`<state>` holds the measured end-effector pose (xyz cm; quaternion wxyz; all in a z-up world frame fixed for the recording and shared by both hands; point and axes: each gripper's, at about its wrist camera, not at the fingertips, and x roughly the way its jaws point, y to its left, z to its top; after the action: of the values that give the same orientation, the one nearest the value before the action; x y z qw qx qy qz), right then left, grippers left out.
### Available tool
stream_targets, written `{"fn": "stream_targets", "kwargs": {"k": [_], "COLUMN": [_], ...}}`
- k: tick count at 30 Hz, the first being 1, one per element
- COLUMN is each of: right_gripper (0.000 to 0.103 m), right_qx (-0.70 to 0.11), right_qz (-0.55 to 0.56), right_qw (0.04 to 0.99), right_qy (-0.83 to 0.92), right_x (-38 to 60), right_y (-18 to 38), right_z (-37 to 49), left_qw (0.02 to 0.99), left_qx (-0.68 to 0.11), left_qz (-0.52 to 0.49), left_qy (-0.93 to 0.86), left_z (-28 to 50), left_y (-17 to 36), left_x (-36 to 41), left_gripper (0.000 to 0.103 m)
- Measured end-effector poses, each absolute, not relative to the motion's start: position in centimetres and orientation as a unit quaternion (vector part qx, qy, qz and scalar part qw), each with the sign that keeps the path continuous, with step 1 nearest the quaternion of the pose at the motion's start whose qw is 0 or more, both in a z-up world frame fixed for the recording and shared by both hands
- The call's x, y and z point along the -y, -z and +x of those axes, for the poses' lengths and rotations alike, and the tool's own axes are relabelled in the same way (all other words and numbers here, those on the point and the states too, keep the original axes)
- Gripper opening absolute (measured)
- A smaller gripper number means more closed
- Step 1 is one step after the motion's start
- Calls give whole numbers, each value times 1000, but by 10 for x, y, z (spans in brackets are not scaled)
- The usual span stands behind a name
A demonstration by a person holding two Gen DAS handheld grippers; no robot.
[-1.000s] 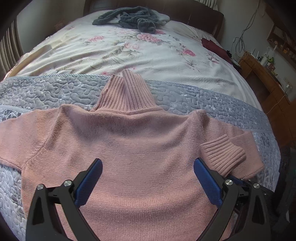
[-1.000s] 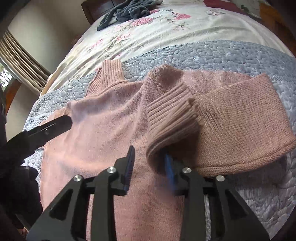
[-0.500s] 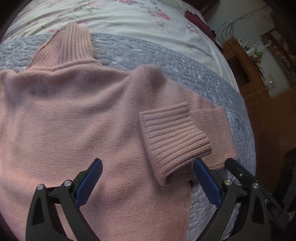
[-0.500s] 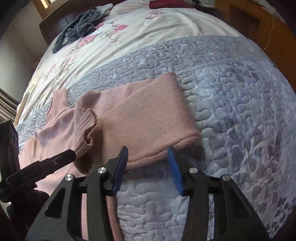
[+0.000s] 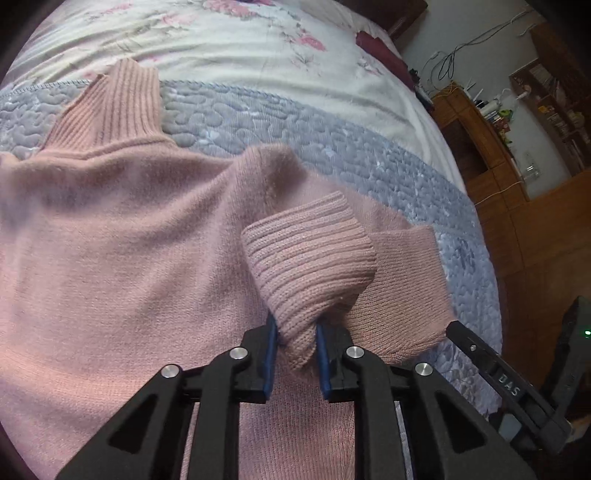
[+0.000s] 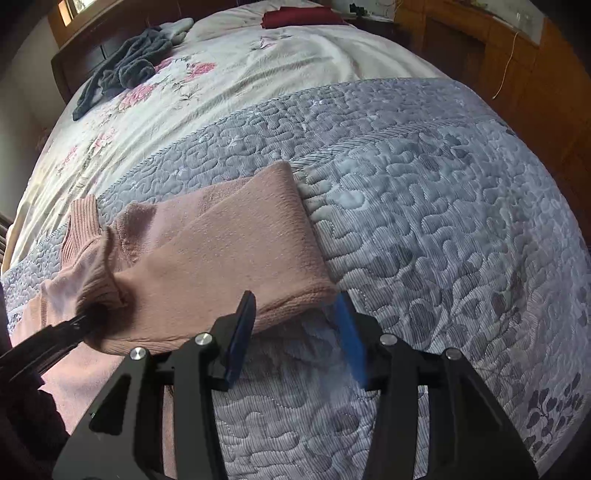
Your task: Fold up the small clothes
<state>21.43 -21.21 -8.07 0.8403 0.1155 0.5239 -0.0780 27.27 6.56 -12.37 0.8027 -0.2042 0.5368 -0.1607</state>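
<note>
On the grey quilted band of the bed (image 6: 424, 206), a pink sweater (image 5: 122, 258) is lying flat, turtleneck collar (image 5: 110, 110) pointing toward the floral sheet (image 5: 221, 40). The left claw (image 5: 294, 350) is clamping the ribbed cuff (image 5: 310, 266), its sleeve doubled back over the body. The right claw (image 6: 295, 332) is sitting with jaws apart, straddling the folded sleeve edge (image 6: 295, 299) without gripping it. The fold's outer edge is ending mid-quilt, with bare quilt stretching right toward the bed's side. A dark grey garment (image 6: 125, 74) and a red cloth (image 6: 299, 16) are lying well apart near the headboard. A wooden cabinet (image 5: 491, 158) is standing beside the bed.
</note>
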Motion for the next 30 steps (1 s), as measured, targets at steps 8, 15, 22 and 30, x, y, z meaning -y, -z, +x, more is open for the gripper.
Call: {"fn": "stream_targets", "kwargs": {"k": [8, 15, 22, 30], "right_gripper": [46, 51, 53, 18], "right_qx": [-530, -534, -551, -561], "right_qz": [154, 157, 157, 106], "right_qw": [833, 831, 820, 821], "right_qy": [42, 13, -1, -10], "right_x": [200, 178, 158, 135], "right_y": [89, 95, 114, 125], "right_z": [222, 229, 238, 240], "left_qw": [830, 849, 844, 828], "left_qx": [-505, -480, -492, -505], "left_qz": [-197, -199, -207, -242], "left_qy": [132, 94, 59, 21], "left_z": [263, 258, 256, 251], "left_y": [102, 96, 126, 160], "left_x": [-142, -215, -257, -291], "left_gripper": [18, 18, 18, 26]}}
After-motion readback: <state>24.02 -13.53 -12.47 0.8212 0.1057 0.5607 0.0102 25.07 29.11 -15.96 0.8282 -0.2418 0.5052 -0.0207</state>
